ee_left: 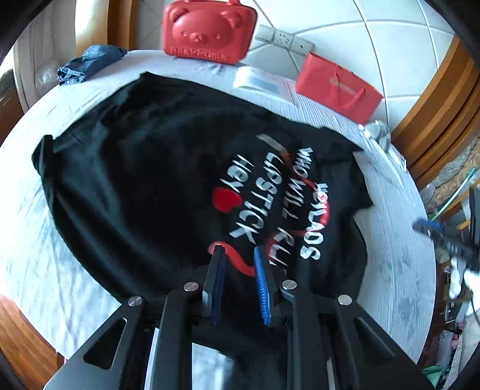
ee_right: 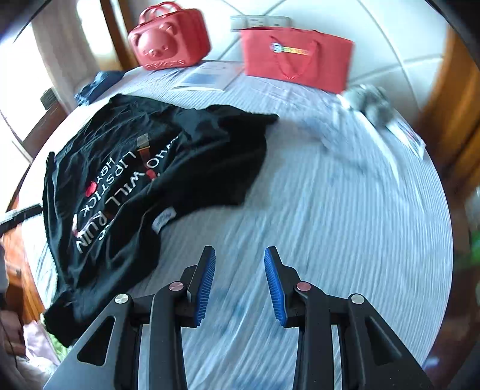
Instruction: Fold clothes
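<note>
One black T-shirt (ee_left: 156,168) spread print-up on striped bed (ee_right: 330,210), partly bunched at one sleeve. Left gripper (ee_left: 238,258) over printed chest, jaws slightly parted, nothing between blue pads (ee_left: 262,288). Right gripper (ee_right: 240,261) above bare sheet beside shirt, jaws partly open, empty; red bear bag (ee_left: 207,30), red paper bag (ee_right: 295,57) at far edge.

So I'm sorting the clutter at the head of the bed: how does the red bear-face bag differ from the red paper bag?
The bear-face bag looks moulded and rounded, with a raised bear face and lettering; the paper bag is flat and rectangular with a small printed logo. The bear-face bag has stiff loop handles on top; the paper bag has thin cord handles hanging down its front. The bear-face bag sits toward the window side, the paper bag toward the wooden panel. Both are red and stand against the white padded headboard.
</note>
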### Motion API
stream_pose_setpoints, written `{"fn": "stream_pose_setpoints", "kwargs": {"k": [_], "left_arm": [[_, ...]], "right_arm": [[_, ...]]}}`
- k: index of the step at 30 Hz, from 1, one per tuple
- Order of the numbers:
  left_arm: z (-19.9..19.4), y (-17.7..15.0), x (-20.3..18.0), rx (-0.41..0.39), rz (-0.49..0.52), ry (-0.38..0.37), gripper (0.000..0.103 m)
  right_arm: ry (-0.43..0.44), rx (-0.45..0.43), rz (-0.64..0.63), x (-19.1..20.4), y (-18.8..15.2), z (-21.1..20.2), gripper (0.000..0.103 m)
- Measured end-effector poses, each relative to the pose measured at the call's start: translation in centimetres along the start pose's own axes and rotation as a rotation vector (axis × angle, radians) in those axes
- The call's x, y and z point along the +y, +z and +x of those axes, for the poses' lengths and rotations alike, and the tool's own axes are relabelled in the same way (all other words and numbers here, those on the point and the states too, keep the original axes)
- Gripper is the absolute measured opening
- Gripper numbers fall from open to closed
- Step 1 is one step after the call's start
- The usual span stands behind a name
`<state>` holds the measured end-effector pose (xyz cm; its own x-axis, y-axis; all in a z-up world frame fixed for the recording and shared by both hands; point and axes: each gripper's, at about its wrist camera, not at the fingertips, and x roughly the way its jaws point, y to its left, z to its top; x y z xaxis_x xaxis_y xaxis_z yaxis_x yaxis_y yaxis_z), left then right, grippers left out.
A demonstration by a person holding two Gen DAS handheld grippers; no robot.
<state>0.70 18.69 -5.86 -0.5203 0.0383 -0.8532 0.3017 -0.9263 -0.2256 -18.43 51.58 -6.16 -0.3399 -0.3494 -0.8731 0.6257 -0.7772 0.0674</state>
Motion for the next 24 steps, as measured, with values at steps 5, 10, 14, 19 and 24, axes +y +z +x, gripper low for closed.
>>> {"fn": "stream_pose_setpoints", "kwargs": {"k": [5,10,14,19,24], "left_arm": [[1.4,-2.1,-5.2,0.004,-0.003,0.019,0.019],[2.7,-4.4,-9.3,0.000,-0.085,0.066,0.021],[4.3,-6.3,-12.3,-0.038,-0.194,0.168,0.027],[5.8,-7.5,-14.3,-0.023,-0.269,0.301,0.028],[5.7,-7.7,-16.9,-0.070,-0.303,0.279,0.028]], "right_arm": [[0.035,0.017,-0.141,-0.7,1.4,3.0,0.034],[0.116,0.057,-0.272,-2.0,1.9,6.2,0.034],[0.203,0.062,-0.372,-3.1,2.9,7.8,0.034],[0.284,0.070,-0.452,-3.0,4.4,9.2,0.035],[0.305,0.079,-0.509,-2.4,4.2,10.2,0.040]]}}
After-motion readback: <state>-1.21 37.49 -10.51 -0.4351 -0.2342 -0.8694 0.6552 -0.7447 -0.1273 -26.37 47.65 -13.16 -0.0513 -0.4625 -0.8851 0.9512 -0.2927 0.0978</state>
